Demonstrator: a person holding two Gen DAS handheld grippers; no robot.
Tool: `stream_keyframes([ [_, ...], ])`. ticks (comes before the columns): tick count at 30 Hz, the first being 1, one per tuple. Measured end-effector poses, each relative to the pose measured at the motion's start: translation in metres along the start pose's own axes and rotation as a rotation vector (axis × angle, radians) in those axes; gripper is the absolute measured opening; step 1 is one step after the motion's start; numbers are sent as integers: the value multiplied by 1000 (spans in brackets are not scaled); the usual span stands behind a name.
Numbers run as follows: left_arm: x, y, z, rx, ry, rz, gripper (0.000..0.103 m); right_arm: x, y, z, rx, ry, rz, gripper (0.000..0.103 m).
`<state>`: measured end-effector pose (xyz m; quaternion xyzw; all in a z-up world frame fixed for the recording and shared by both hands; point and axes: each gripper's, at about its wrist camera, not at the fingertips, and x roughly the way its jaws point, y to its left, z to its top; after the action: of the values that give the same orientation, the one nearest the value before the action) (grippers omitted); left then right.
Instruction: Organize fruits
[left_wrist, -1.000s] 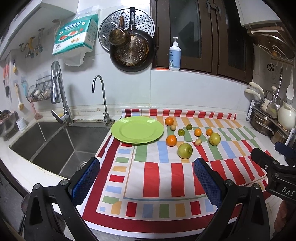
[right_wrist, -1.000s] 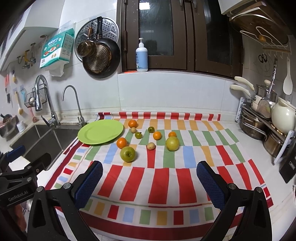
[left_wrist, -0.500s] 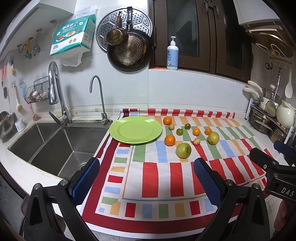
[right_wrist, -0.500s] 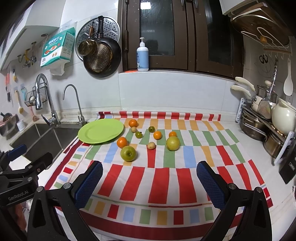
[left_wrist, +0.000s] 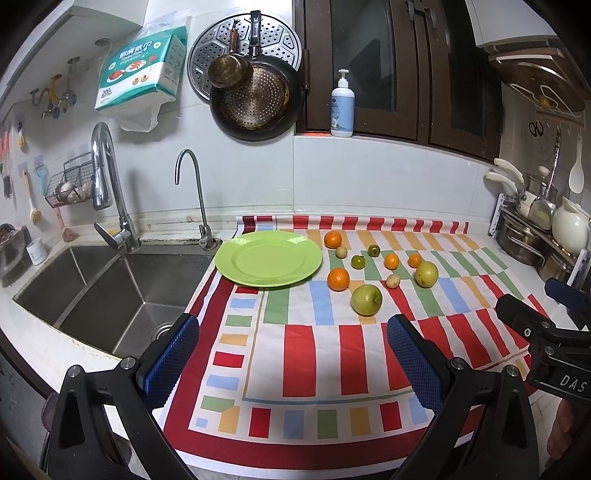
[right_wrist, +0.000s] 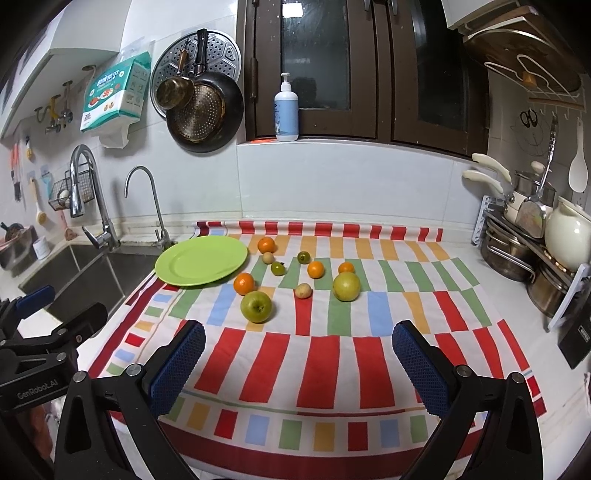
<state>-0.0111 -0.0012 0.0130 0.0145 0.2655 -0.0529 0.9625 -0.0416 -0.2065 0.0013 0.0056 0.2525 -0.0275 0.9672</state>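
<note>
Start of task, nothing picked. Left gripper (left_wrist: 291, 347) and right gripper (right_wrist: 297, 349) both wide, holding nothing. Plate (left_wrist: 268, 257) bare; about 9 fruits loose on the cloth right of it. Next, probably: grab the green apple (right_wrist: 256, 306) nearest the plate.

left gripper (left_wrist: 291, 354): view drifted slightly left and back, plate (left_wrist: 268, 257) sits lower in frame
right gripper (right_wrist: 298, 360): view nudged slightly right
fruits: none displaced
</note>
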Motion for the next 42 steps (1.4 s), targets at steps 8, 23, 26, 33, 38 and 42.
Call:
stream_keyframes([
  [8, 18, 3, 5, 15, 16, -13, 103, 17, 3, 8, -3, 23, -4, 103],
  [23, 78, 8, 28, 169, 16, -175, 91, 66, 20, 24, -21, 33, -37, 102],
  [26, 93, 1, 31, 208, 24, -221, 86, 77, 23, 25, -34, 30, -58, 100],
  [33, 122, -27, 27, 197, 62, -244, 78, 110, 11, 29, -100, 58, -3, 92],
  [38, 139, -54, 24, 185, 87, -232, 73, 142, -3, 32, -195, 94, 97, 82],
  [42, 157, -69, 22, 186, 122, -236, 72, 168, -16, 34, -215, 121, 154, 79],
])
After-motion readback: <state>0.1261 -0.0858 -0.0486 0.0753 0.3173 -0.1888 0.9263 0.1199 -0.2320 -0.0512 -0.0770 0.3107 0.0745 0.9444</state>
